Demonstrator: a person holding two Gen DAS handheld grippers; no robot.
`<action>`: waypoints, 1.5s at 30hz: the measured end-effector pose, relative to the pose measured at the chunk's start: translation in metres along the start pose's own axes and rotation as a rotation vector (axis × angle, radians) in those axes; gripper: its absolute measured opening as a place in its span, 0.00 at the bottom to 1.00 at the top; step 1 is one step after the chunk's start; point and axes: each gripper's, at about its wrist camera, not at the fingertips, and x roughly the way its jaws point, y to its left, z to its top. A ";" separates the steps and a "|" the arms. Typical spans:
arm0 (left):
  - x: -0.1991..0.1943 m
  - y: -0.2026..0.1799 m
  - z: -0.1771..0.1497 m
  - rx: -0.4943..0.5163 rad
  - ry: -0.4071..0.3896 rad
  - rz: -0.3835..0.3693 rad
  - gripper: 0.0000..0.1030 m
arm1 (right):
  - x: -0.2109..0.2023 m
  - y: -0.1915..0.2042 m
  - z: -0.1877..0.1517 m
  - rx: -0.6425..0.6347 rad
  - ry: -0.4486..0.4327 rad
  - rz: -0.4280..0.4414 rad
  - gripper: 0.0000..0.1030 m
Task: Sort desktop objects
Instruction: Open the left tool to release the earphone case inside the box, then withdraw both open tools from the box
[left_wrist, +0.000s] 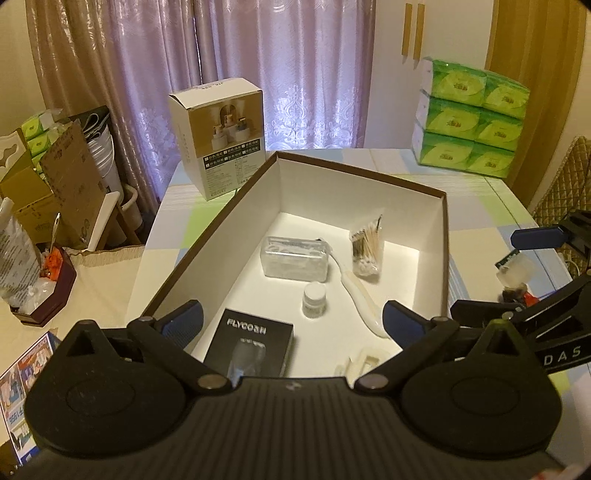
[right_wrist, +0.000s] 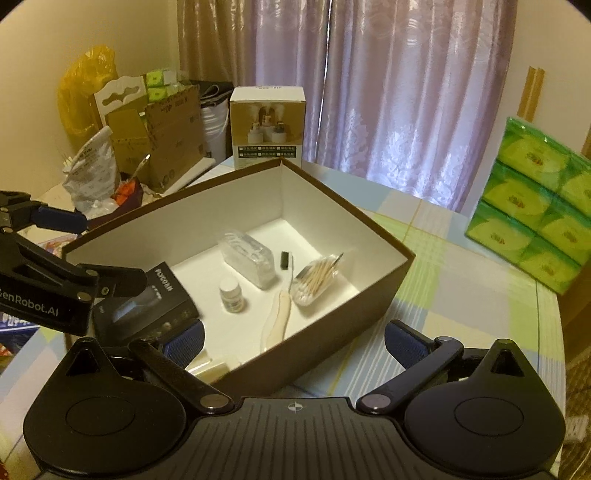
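A brown cardboard box with a white interior (left_wrist: 445, 236) stands open on the checked-cloth worktop (right_wrist: 461, 295) and serves as the collection point for the sort. Inside it lie a black rectangular carton printed FLYCO (left_wrist: 249, 347), a clear plastic lidded case (left_wrist: 295, 260), a small white screw-top jar (left_wrist: 314, 300), a clear bag of wooden cotton swabs (left_wrist: 365, 251) and a cream-handled toothbrush (left_wrist: 360, 299). The toothbrush lies between the jar and the swabs, its dark head near the clear case. A pale flat item at the near wall is too blurred to identify.

The left gripper (left_wrist: 291, 317) hovers over the box's near end, above the black carton, fingers spread wide and grasping nothing. The right gripper (right_wrist: 293, 338) hangs above the box's near wall, fingers likewise released and empty.

Judgement: the small items are gathered in one container, so the sort appears well advanced. A white-and-tan printed product box (right_wrist: 267, 127) stands upright beyond the far corner, and stacked green tissue packs (left_wrist: 471, 118) sit well apart; whether either belongs to the sort cannot be told.
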 end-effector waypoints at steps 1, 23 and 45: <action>-0.004 -0.001 -0.002 -0.001 -0.003 0.001 0.99 | -0.003 0.001 -0.002 0.006 -0.002 0.002 0.98; -0.074 -0.039 -0.053 -0.005 -0.010 0.051 0.99 | -0.069 0.008 -0.048 0.041 -0.013 0.062 0.98; -0.095 -0.080 -0.096 -0.043 0.056 0.084 0.99 | -0.102 0.007 -0.091 0.028 0.045 0.110 0.98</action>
